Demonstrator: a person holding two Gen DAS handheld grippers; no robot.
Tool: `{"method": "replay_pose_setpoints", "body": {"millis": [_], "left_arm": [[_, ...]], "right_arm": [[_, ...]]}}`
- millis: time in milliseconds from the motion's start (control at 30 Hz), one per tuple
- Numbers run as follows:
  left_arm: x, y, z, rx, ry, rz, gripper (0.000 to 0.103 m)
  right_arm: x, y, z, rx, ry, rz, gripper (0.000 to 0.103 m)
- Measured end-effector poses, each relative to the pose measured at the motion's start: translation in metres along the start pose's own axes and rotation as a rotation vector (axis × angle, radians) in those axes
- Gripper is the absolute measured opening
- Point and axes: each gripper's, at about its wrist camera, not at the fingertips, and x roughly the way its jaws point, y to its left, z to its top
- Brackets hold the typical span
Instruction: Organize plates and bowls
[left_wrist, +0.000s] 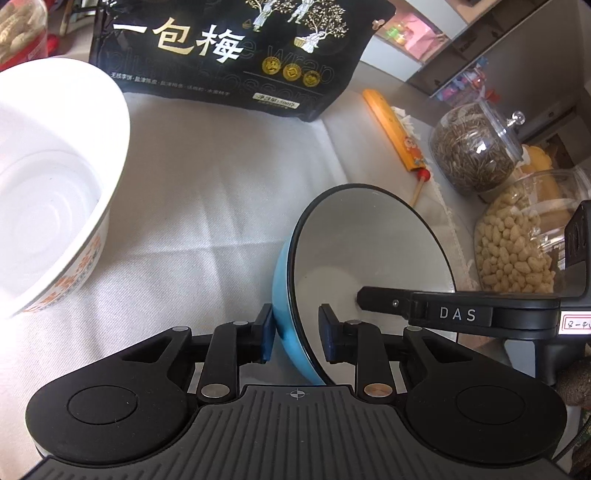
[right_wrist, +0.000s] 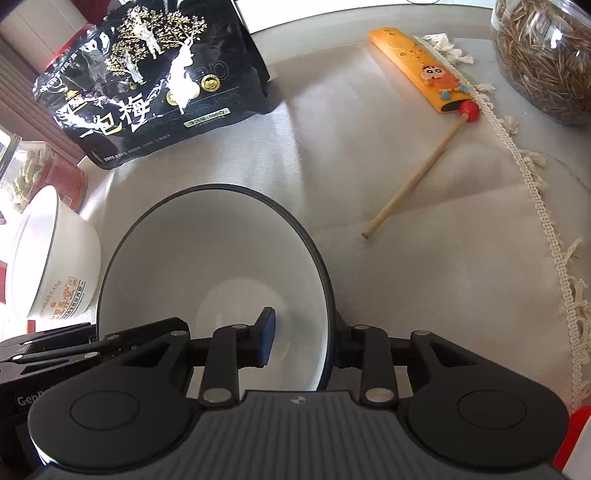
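Now both the left gripper (left_wrist: 297, 332) and the right gripper (right_wrist: 301, 338) straddle the blue bowl's (left_wrist: 286, 295) rim, jaws not visibly clamped. Close one firmly, then carry it level toward the white bowl (left_wrist: 48, 184), upper left of the frame.

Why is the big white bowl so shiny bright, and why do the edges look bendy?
Left wrist view: strong light washes out the white bowl, hiding detail inside; a bright patch also falls on the tablecloth. Right wrist view: glare streaks the black snack bag, and the fisheye lens curves the cloth's lace trim. The blue bowl looks evenly lit and sharp.
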Motion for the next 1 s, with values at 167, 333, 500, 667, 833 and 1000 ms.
{"method": "replay_pose_setpoints", "body": {"millis": [167,333,500,667,833,1000], "left_arm": [[0.0,0.006,0.0,0.014,-0.008,0.006,0.028],[0.014,0.006,0.006,0.002,-0.008,0.013,0.029],[0.017,0.005,0.01,-0.021,-0.029,0.007,0.035],[0.009,0.0,0.008,-0.029,-0.043,0.018,0.036],[-0.033,-0.021,0.003,0.008,-0.119,-0.086,0.036],[-0.073,-0.058,-0.017,0.115,-0.148,-0.182,0.037]], "right_arm": [[0.002,0.009,-0.003,-0.046,-0.002,0.008,0.031],[0.006,0.007,-0.001,-0.021,0.008,0.017,0.034],[0.006,0.01,-0.003,-0.018,-0.004,0.006,0.037],[-0.001,0.012,-0.006,0.003,-0.008,-0.001,0.036],[-0.055,0.012,-0.011,0.002,-0.096,0.012,0.036],[-0.119,0.01,-0.033,-0.043,-0.151,-0.029,0.036]]}}
